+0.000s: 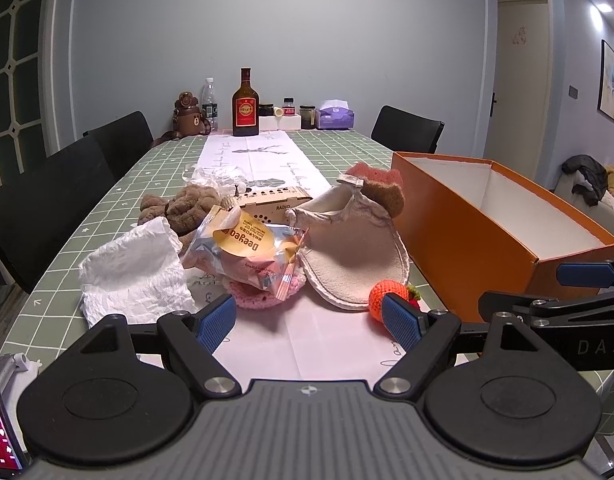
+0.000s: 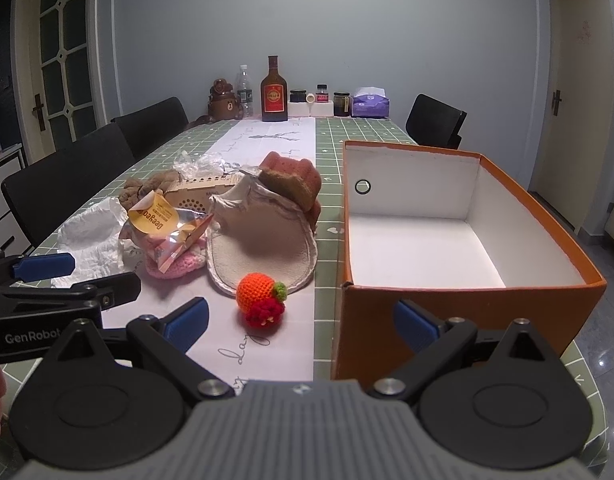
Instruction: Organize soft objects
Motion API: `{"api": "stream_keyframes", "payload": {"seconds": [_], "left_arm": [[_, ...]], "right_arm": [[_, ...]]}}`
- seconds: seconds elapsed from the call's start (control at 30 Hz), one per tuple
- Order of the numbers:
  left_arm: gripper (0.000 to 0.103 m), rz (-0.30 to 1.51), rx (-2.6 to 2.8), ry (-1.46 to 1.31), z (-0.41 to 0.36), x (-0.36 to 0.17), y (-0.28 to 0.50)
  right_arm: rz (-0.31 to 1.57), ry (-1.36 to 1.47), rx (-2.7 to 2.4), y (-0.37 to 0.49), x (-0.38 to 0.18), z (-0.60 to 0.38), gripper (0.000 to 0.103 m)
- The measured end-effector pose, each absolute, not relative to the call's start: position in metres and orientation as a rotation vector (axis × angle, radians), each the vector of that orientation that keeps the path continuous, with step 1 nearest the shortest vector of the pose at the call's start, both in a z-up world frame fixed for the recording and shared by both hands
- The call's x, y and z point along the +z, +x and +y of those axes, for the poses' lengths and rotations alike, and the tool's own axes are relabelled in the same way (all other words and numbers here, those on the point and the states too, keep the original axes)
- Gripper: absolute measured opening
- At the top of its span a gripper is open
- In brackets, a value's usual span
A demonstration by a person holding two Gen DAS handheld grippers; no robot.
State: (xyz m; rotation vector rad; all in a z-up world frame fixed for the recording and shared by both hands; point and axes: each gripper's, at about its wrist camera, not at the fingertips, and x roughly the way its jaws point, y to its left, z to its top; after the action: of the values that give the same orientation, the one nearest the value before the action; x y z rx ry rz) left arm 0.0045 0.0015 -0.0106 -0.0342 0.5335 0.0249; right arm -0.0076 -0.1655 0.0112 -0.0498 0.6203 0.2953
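Left wrist view: left gripper (image 1: 309,322) wide open, nothing held, low over the table runner (image 1: 307,344). Just ahead sits the pile: crumpled tissue (image 1: 135,272), snack bag (image 1: 243,252) on top of a pink knit piece (image 1: 259,298), brown plush toy (image 1: 183,208), cream cloth mitt (image 1: 351,248), sponge (image 1: 381,184) behind it, cardboard radio (image 1: 267,202). Knit orange ball (image 1: 383,300) lies just beside the right-hand finger. Orange box (image 1: 467,264) to the right, empty as far as visible.

Right wrist view: right gripper (image 2: 303,324) also spread wide and empty, facing the box's (image 2: 459,312) near wall. Ball (image 2: 259,296) sits alone on the runner, between mitt (image 2: 263,244) and gripper. Nothing inside the box.

Step, judged: start of sorting, nothing grabbed yet. Next move likely calls for closing on the ball, the nearest soft item, then lifting it over the box wall; it may roll if nudged.
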Motion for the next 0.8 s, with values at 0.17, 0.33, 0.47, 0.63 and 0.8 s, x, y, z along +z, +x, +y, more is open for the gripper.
{"api": "stream_keyframes", "payload": {"seconds": [0.17,0.33,0.47,0.63,0.8], "left_arm": [[0.097,0.535,0.025,-0.038,0.0022,-0.0115,0.0045],[0.097,0.54,0.025,-0.042,0.0028,-0.0127,0.004],[0.097,0.541,0.024,-0.043,0.0025,-0.0134,0.0034],[0.097,0.541,0.026,-0.043,0.0024,-0.0134,0.0035],[0.097,0.543,0.025,-0.048,0.0026,-0.0147,0.003]], "right_arm": [[0.624,-0.053,0.295,-0.0073,0.0103,-0.1644,0.097],[0.625,-0.055,0.296,-0.0074,0.0105,-0.1637,0.097],[0.626,-0.055,0.297,-0.0078,0.0102,-0.1631,0.097],[0.627,-0.057,0.3,-0.0079,0.0097,-0.1613,0.097],[0.628,-0.056,0.301,-0.0085,0.0094,-0.1606,0.097]]}}
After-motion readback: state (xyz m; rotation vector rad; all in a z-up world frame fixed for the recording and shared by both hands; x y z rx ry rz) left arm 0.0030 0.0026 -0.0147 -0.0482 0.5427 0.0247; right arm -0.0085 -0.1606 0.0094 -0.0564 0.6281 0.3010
